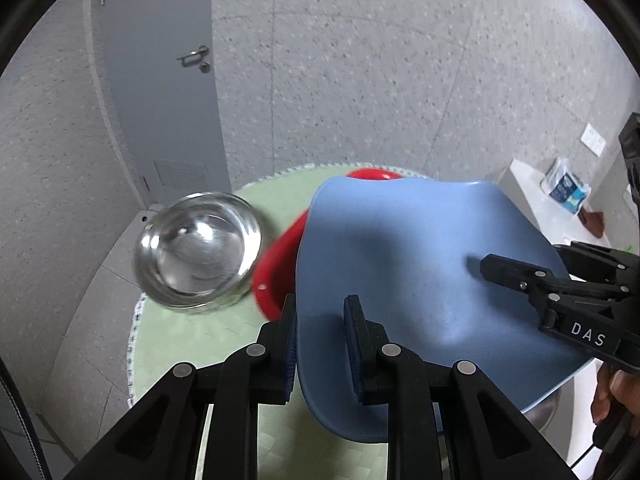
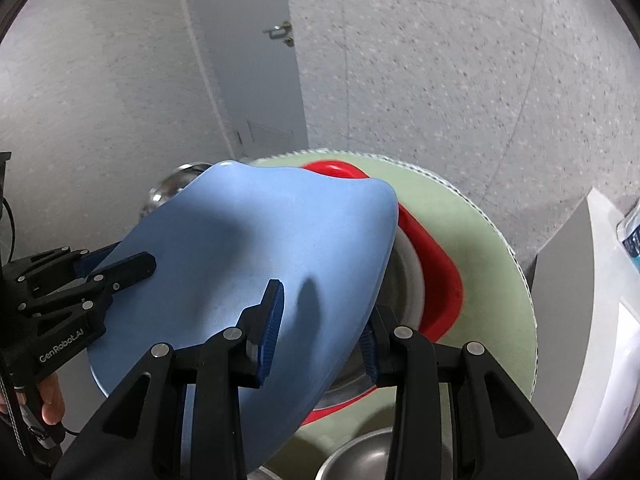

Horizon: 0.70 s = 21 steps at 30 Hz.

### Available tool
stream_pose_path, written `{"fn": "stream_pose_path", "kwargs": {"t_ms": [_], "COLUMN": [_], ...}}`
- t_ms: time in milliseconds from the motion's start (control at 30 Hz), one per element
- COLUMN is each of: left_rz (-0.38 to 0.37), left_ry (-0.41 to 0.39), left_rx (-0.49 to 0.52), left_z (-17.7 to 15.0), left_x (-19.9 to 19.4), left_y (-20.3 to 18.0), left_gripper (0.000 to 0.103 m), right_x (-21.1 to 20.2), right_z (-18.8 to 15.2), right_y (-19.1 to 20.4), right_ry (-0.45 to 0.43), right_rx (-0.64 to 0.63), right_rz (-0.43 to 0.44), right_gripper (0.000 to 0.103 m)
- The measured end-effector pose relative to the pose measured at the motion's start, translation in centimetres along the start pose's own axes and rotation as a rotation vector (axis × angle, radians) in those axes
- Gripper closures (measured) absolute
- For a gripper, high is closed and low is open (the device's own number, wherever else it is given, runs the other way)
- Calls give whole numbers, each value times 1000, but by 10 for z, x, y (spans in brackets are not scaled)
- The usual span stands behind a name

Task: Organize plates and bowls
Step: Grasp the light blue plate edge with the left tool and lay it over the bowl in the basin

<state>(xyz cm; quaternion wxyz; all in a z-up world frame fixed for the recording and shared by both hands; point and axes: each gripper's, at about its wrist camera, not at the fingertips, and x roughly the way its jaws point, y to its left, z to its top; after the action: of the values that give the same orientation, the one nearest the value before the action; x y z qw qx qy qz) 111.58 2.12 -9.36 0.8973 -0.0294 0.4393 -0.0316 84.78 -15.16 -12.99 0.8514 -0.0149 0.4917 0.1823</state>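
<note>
A large blue plate is held above the round green table, over a red tray. My left gripper straddles the plate's left rim, one finger on each side, with a gap showing. My right gripper straddles the plate at its right rim, its jaws wide apart. Each gripper shows in the other's view, the right one and the left one both over the plate's edges. A steel bowl sits left of the tray. Another steel dish lies in the red tray.
A second steel bowl sits at the table's near edge. A white cabinet stands to the right, with a packet on it. A grey door and speckled wall are behind.
</note>
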Motion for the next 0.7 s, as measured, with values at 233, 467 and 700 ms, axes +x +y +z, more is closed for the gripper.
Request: {"fn": "stream_pose_path", "kwargs": {"t_ms": [233, 467, 700], "left_rz": [8, 39, 102], "left_ry": [60, 33, 19], "left_rx": [0, 42, 84], "left_z": [17, 10, -5], "left_x": [42, 47, 49], "left_y": [-9, -22, -38], "left_gripper": [85, 84, 79], "right_x": [26, 33, 35], "right_z": [-9, -16, -19], "right_y": [-20, -19, -15], "right_ry": [58, 68, 71], "right_rx": [22, -5, -15], "right_rz": [11, -24, -34], "right_gripper": [68, 68, 65]}}
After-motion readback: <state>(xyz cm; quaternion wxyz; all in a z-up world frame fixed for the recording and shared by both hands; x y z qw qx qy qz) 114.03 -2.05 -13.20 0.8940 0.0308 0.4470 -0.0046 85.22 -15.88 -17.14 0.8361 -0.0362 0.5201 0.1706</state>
